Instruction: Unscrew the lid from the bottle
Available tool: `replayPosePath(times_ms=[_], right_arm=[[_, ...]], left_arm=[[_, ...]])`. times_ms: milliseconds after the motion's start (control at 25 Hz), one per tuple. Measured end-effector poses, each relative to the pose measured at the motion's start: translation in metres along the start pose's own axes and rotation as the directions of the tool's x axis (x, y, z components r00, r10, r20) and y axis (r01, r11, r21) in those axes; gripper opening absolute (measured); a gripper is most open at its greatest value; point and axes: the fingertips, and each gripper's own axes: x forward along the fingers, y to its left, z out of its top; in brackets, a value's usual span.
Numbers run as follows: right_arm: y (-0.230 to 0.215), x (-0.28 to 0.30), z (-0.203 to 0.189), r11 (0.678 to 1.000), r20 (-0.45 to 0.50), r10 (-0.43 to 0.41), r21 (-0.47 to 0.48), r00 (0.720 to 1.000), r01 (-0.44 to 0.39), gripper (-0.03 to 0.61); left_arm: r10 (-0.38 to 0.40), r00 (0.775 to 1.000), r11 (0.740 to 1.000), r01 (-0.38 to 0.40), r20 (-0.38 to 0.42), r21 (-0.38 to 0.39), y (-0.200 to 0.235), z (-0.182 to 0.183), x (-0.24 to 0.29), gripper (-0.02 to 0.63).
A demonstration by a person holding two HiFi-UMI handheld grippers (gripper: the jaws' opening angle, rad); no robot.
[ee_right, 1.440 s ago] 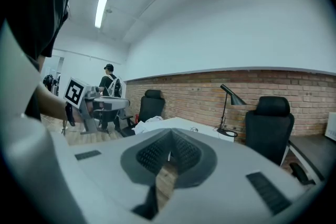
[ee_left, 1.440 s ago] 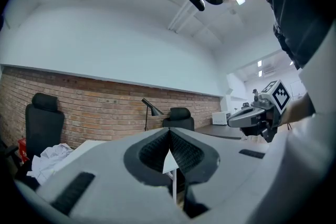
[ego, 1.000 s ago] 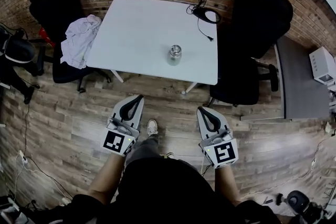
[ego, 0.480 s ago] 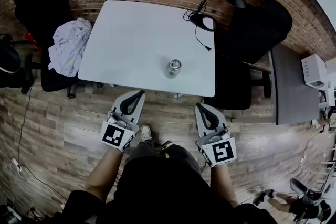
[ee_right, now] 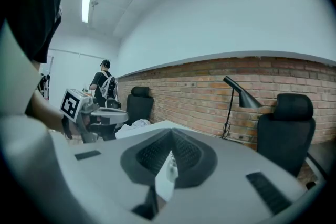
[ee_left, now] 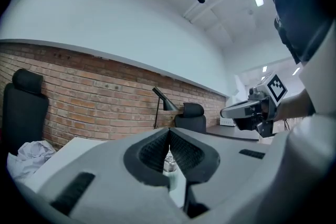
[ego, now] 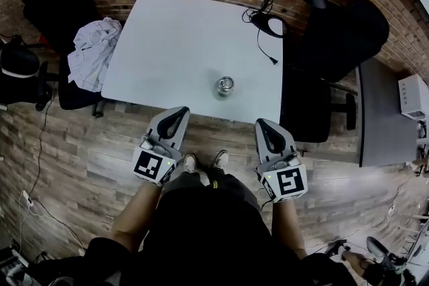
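small bottle (ego: 224,86) upright with lid (ego: 224,82) on, near the 6 o'clock edge of the white tabletop (ego: 174,37). left gripper (ego: 178,113) at 7 o'clock of the bottle, off the tabletop over the wooden floor (ego: 80,151), clenched on nothing. right gripper (ego: 262,126) at 5 o'clock, likewise clenched and empty. both well apart from the bottle. crumpled cloth (ego: 90,53) on a chair (ego: 53,3) at 9 o'clock; black lamp (ego: 268,25) at 1 o'clock.
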Motion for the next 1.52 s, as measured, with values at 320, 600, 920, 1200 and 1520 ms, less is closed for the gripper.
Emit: replayPosePath(times_ms=[320, 600, 920, 1200, 1520], right_arm=[[-0.023, 0.013, -0.013, 0.999, -0.022, 0.021, -0.028, 1.0, -0.022, 0.014], [-0.028, 0.044, -0.042, 0.996, -0.042, 0.082, -0.017, 0.996, -0.083, 0.015], [-0.024, 0.089, -0.1, 0.984, -0.146, 0.176, 0.016, 0.973, -0.176, 0.146], [-0.016, 0.131, -0.152, 0.966, -0.159, 0.257, 0.029, 0.953, -0.255, 0.252], [-0.012, 0.157, -0.173, 0.935, -0.122, 0.353, 0.006, 0.928, -0.354, 0.288]], left_arm=[[-0.017, 1.0, 0.999, 0.017, -0.009, 0.028, -0.007, 0.007, 0.031, 0.025], [-0.108, 0.989, 0.994, 0.107, -0.103, -0.02, -0.015, -0.026, 0.054, 0.026], [-0.163, 0.974, 0.986, 0.154, -0.16, -0.07, -0.01, -0.081, 0.081, 0.115], [-0.26, 0.951, 0.966, 0.254, -0.166, -0.056, -0.004, -0.121, 0.113, 0.249], [-0.374, 0.91, 0.927, 0.369, -0.177, -0.06, -0.012, -0.138, 0.15, 0.322]])
